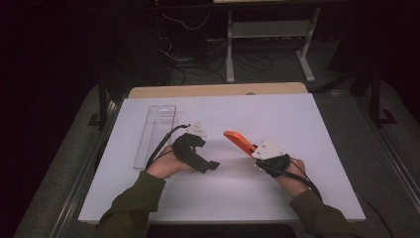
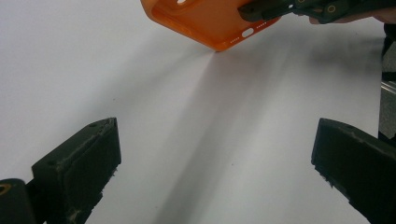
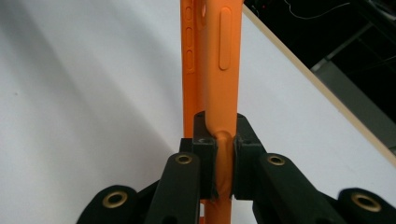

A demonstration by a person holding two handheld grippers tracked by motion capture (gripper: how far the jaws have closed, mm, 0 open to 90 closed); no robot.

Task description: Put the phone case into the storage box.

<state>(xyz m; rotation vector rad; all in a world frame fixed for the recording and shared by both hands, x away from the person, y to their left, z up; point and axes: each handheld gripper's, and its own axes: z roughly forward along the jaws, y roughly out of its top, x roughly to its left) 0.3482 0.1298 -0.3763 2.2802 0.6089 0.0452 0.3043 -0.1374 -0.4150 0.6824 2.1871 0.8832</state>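
Right gripper view shows the right gripper (image 3: 223, 154) pinching only the soft wall of the orange phone case (image 3: 212, 56), which buckles, so I think the case may slip out. It hangs tilted above the white tabletop (image 1: 277, 114), right of middle. The left gripper (image 2: 212, 163) stands wide, holding nothing.

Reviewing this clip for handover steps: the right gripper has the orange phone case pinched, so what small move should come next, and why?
Probably bring the left gripper toward the free end of the orange phone case. The right gripper is shut on one edge, squeezing it, and holds the case above the white table, while the left jaws stand wide open and empty, pointing at it.
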